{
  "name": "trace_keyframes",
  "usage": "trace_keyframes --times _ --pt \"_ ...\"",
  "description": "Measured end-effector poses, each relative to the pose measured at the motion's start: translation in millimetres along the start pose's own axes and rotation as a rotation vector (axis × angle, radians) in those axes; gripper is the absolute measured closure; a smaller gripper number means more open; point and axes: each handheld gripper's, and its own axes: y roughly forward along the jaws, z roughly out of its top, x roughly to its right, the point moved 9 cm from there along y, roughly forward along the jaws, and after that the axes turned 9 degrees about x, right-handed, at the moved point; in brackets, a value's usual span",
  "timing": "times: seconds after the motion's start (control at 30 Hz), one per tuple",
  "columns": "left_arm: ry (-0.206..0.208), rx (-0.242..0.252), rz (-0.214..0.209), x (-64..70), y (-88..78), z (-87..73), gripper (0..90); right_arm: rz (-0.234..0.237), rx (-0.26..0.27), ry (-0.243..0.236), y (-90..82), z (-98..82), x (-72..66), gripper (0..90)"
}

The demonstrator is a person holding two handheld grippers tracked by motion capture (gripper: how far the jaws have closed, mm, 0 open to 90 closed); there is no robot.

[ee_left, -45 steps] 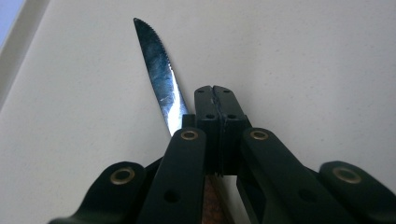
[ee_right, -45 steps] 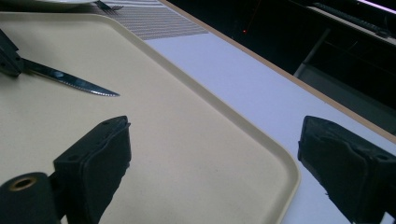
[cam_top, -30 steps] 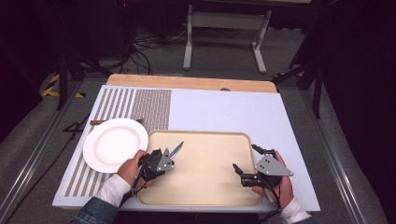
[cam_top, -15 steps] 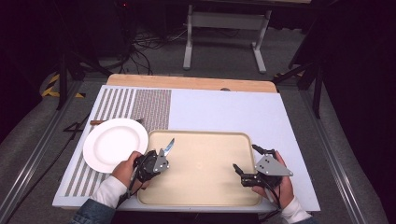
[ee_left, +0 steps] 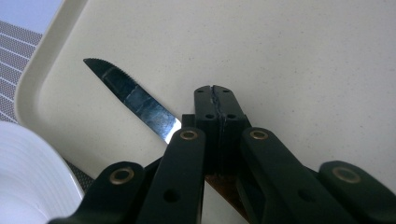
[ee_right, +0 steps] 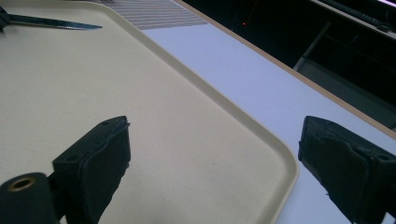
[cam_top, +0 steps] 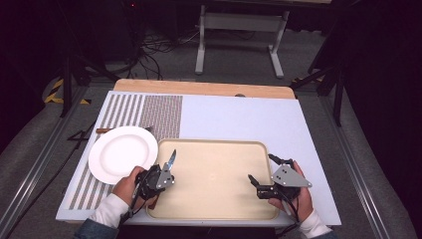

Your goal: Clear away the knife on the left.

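Where the shallow beige rectangular plastic tray [cam_top: 214, 199] lies on the pale blue table mat [cam_top: 234, 119], the left gripper [cam_top: 160, 177] sits over the tray's left edge, its jaws pressed together on the handle of a serrated steel knife [cam_top: 170, 160]. Seen from the left gripper view, the knife blade [ee_left: 133, 100] angles out over the tray floor [ee_left: 289, 60] toward the tray's rounded corner. Just left of the tray rests a round white plate [cam_top: 122, 153], its rim near the left hand [cam_top: 127, 185]. At the tray's right edge, the right gripper [cam_top: 261, 174] hovers with jaws spread wide, one jaw over the tray floor, the other beyond the rim [ee_right: 243, 116].
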Motion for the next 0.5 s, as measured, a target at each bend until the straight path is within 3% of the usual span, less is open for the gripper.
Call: trace_keyframes --times 0.5 --pt "-0.010 0.012 -0.010 3.8 -7.2 -6.3 89.3 -0.002 -0.001 -0.001 -0.1 -0.4 0.5 9.9"
